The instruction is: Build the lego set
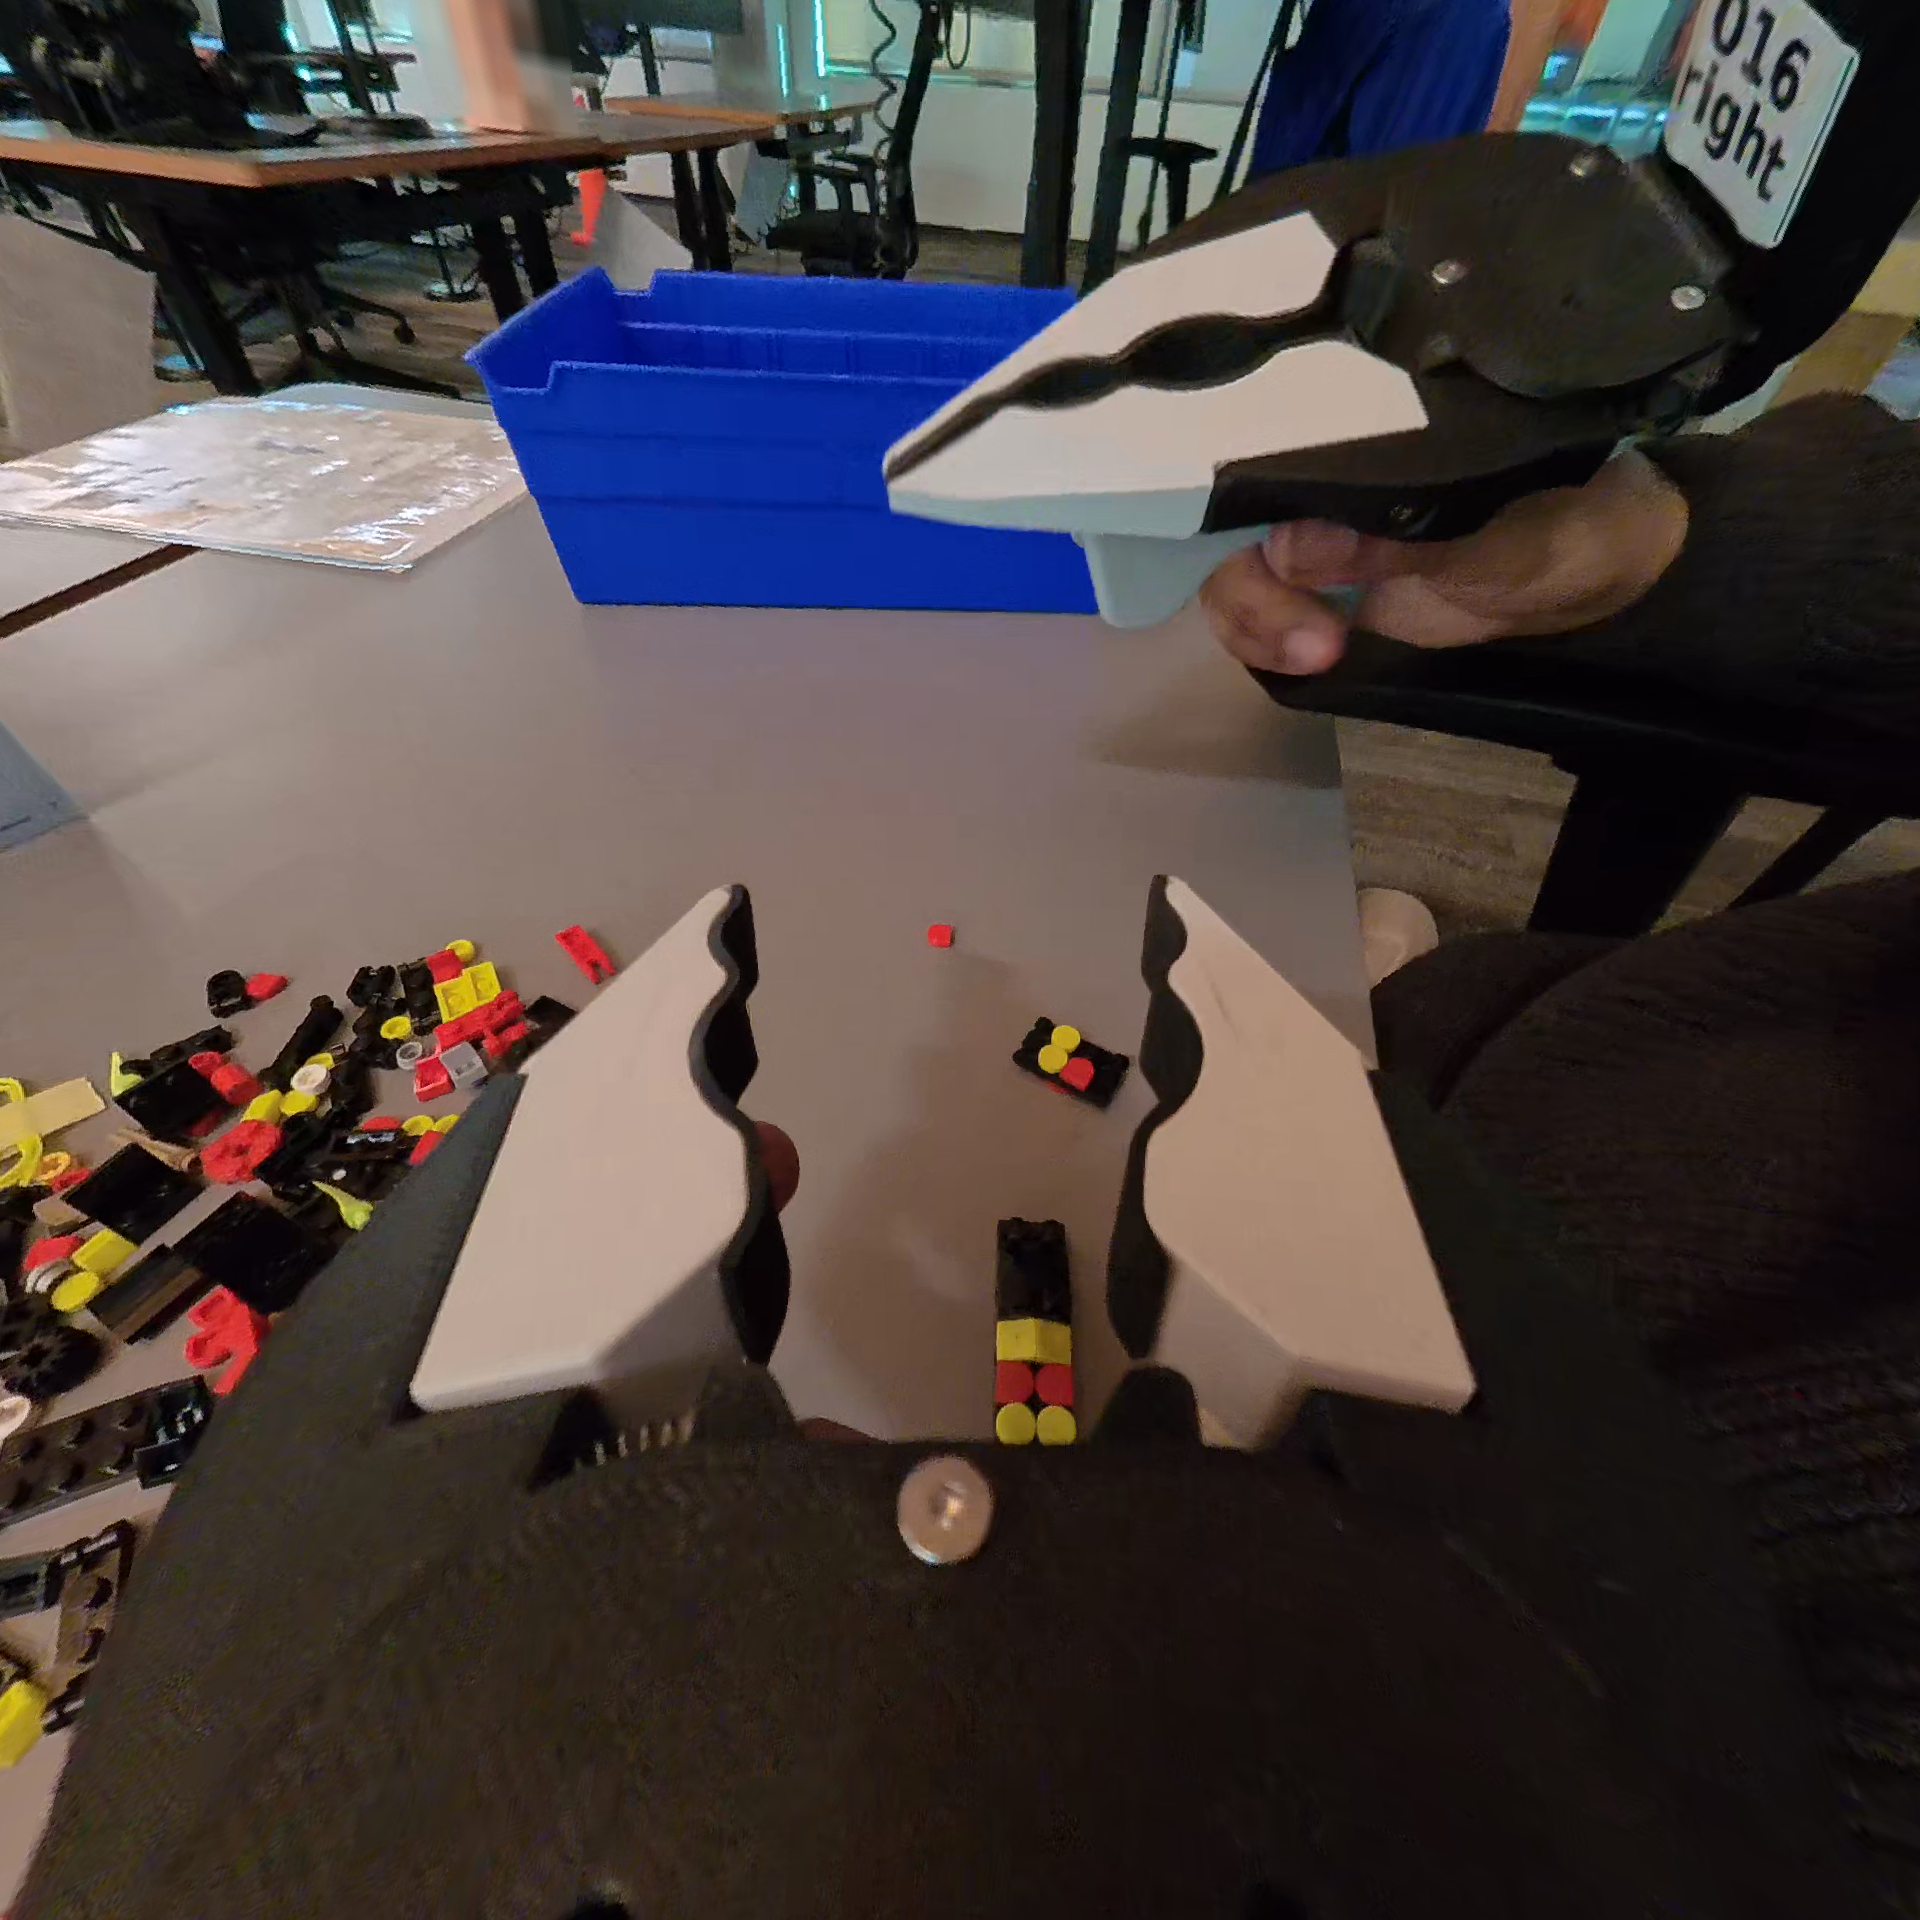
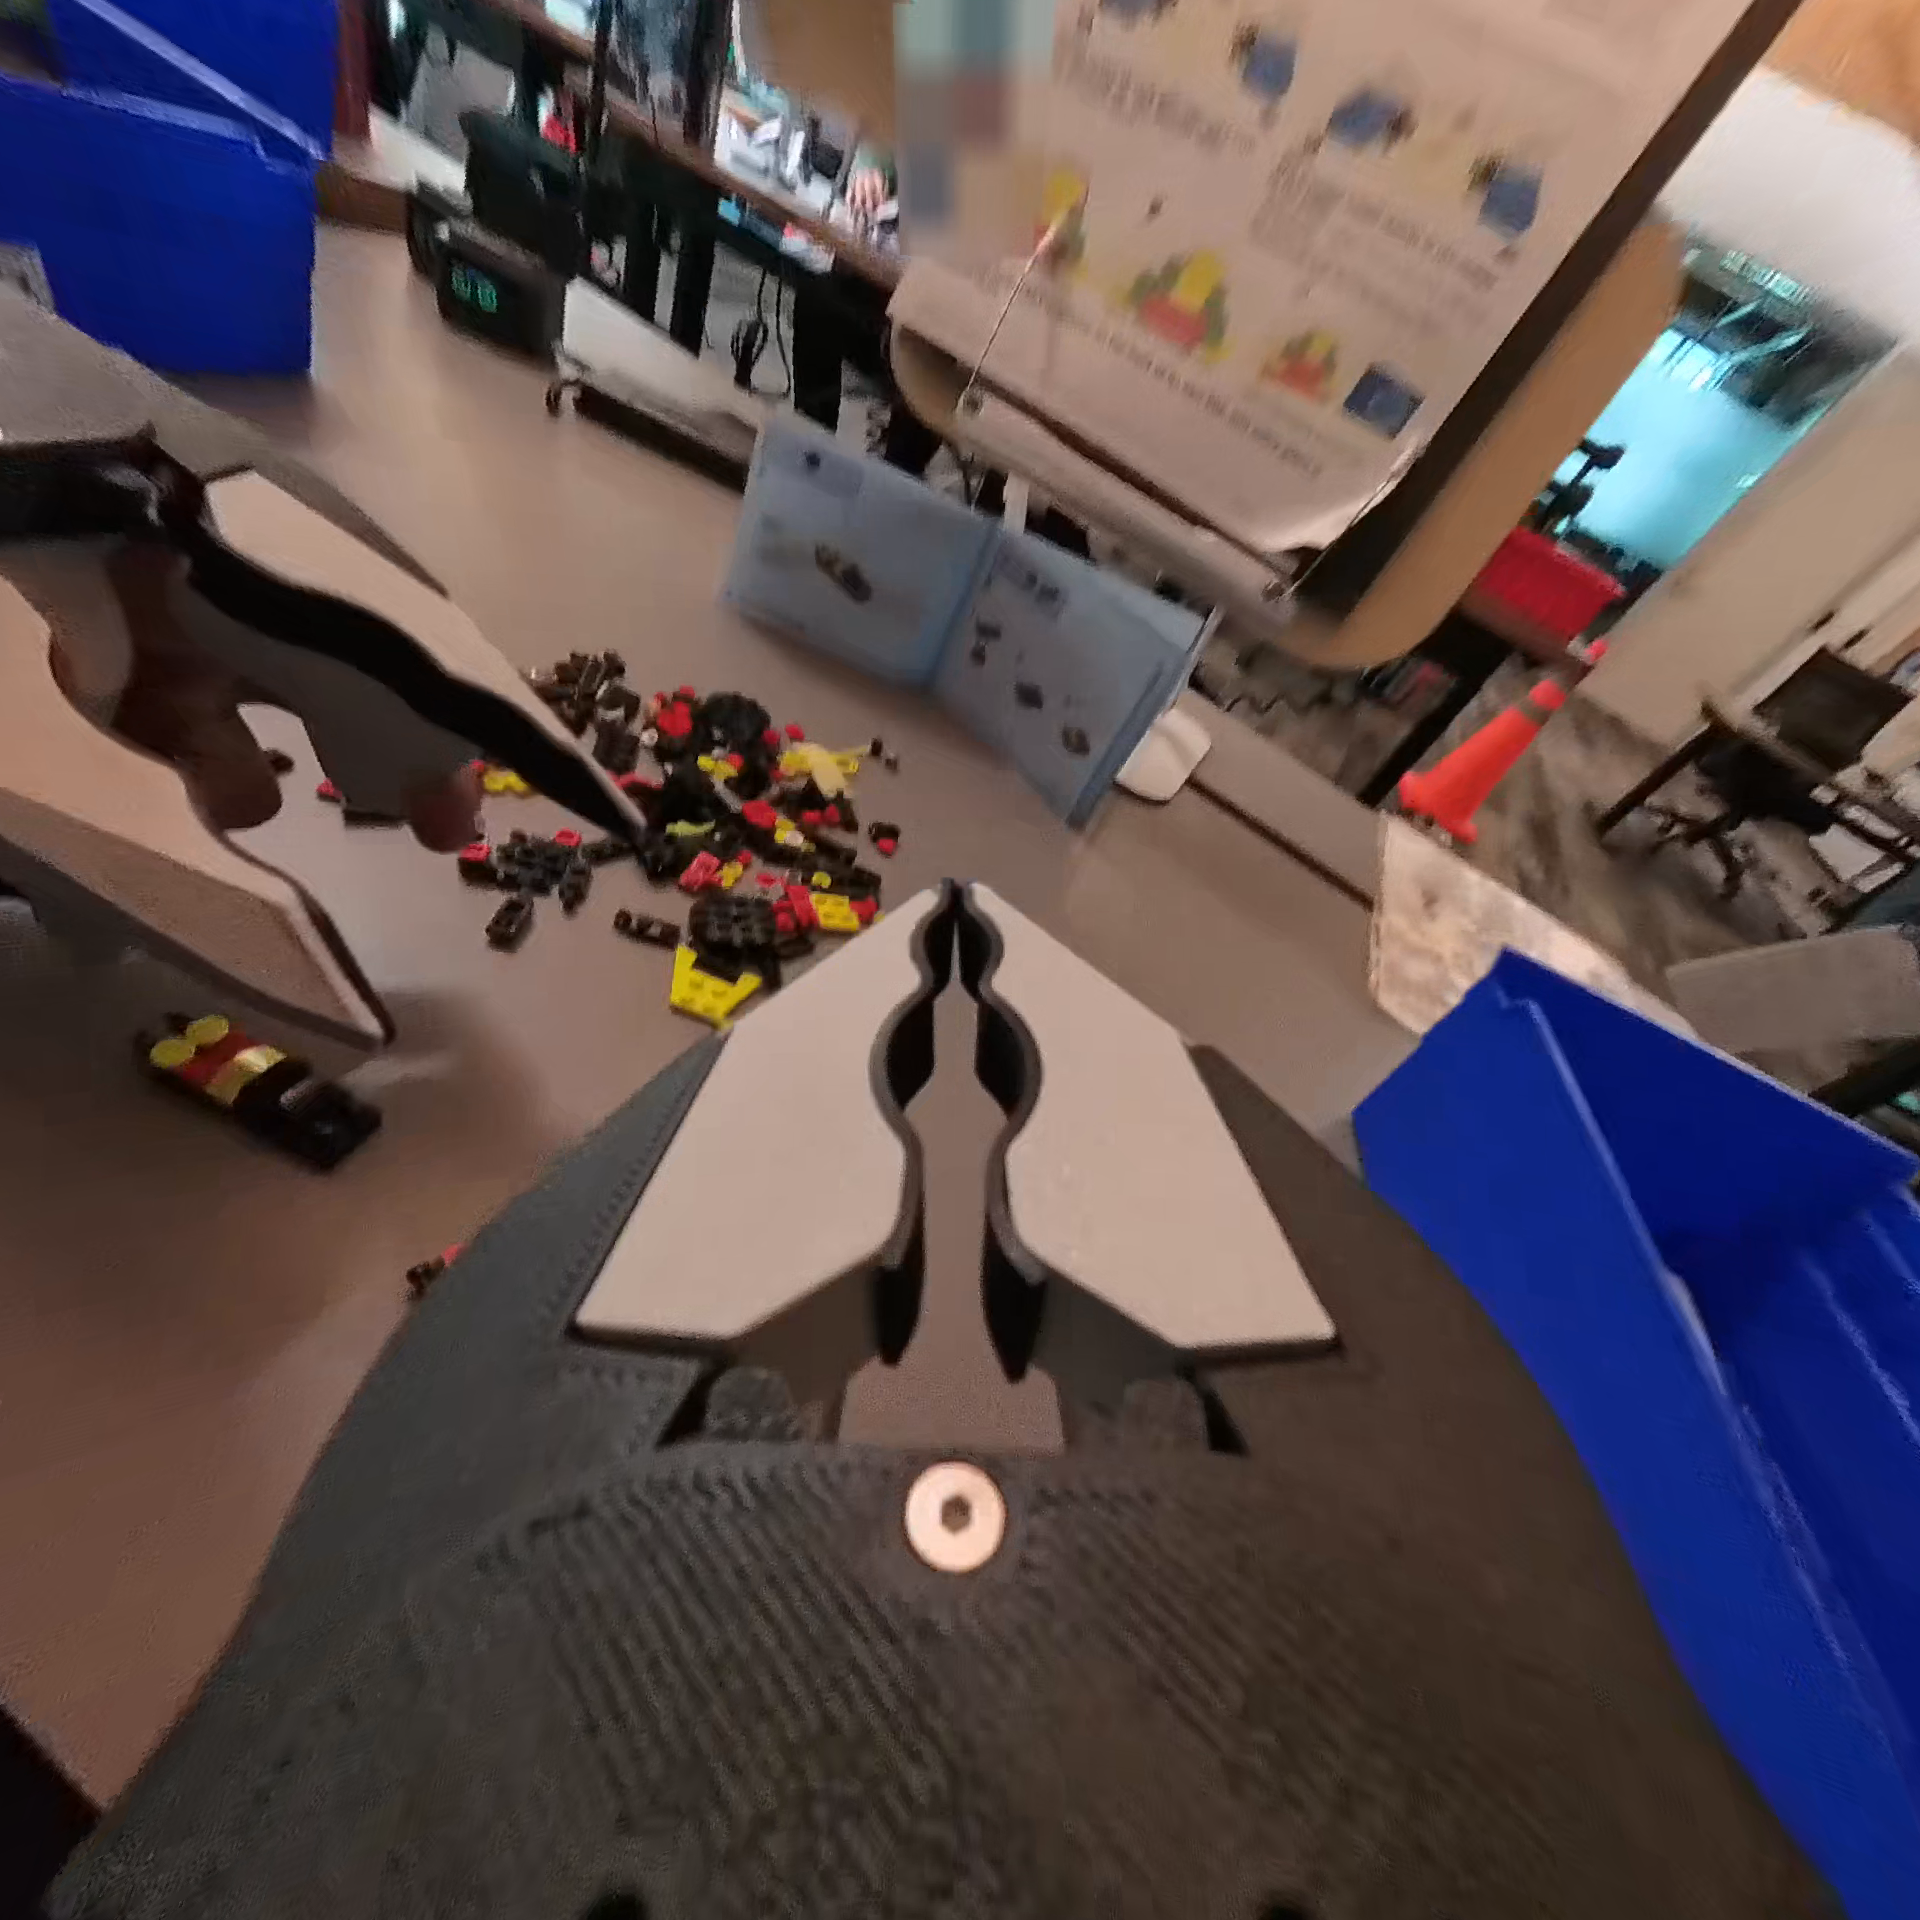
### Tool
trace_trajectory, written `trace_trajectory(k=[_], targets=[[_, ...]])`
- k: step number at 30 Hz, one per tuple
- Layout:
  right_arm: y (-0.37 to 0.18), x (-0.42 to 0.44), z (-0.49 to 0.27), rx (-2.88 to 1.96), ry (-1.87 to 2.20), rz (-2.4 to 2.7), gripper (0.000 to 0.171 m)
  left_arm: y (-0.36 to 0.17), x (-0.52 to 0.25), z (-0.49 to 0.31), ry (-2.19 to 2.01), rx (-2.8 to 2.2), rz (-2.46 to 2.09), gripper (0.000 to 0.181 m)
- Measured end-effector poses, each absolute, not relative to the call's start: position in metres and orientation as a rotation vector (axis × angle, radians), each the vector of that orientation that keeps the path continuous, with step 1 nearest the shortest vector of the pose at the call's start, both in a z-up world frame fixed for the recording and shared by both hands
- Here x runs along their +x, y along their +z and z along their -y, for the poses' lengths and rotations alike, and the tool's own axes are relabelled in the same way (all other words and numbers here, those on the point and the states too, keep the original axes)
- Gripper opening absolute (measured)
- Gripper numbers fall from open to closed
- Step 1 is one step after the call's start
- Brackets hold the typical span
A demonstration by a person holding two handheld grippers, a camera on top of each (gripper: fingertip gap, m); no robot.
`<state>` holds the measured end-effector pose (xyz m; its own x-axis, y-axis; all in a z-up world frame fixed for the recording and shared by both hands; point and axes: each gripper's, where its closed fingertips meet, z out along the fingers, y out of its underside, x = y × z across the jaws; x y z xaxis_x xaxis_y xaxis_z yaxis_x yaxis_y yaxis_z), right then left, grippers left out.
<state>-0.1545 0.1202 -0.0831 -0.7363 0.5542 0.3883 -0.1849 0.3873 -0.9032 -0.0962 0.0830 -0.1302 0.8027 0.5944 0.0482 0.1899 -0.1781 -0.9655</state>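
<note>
Left wrist view | my left gripper spread, empty | long black-yellow-red strip between fingers, lengthwise | right gripper closed, farther.

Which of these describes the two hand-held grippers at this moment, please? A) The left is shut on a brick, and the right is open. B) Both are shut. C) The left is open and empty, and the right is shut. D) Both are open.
C: the left hand-held gripper has its fingers spread wide over the table with nothing between them, while the right hand-held gripper has its tips together.
</note>
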Motion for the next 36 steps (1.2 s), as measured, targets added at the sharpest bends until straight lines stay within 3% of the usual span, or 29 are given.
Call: trace_trajectory(k=[2, 6, 8, 12, 17, 22, 25, 30, 36], targets=[[-0.102, -0.158, -0.121, -0.35, 1.3, 2.064, 0.009, -0.133, -0.095, -0.084, 0.419, -1.766, 0.597, 0.071], [-0.195, -0.148, -0.133, -0.596, 0.945, 2.576, 0.033, -0.139, -0.093, -0.087, 0.461, -1.806, 0.565, 0.068], [-0.21, -0.142, -0.134, -0.695, 0.941, 2.693, 0.029, -0.142, -0.092, -0.089, 0.467, -1.822, 0.557, 0.066], [-0.2, -0.143, -0.129, -0.707, 1.025, 2.703, 0.019, -0.143, -0.092, -0.089, 0.489, -1.835, 0.542, 0.065], [-0.21, -0.136, -0.125, -0.713, 0.999, 2.749, 0.023, -0.147, -0.093, -0.088, 0.482, -1.841, 0.561, 0.062], [-0.216, -0.141, -0.126, -0.692, 0.954, 2.745, 0.008, -0.147, -0.092, -0.089, 0.5, -1.851, 0.541, 0.061], [-0.214, -0.138, -0.127, -0.635, 0.957, 2.769, 0.007, -0.15, -0.091, -0.091, 0.495, -1.864, 0.537, 0.062], [-0.188, -0.108, -0.114, -0.327, 1.159, 2.876, 0.007, -0.159, -0.085, -0.094, 0.506, -1.932, 0.491, 0.063], [-0.188, -0.092, -0.126, 0.127, 1.08, 2.858, 0.007, -0.182, -0.074, -0.102, 0.552, -2.102, 0.406, 0.062]])
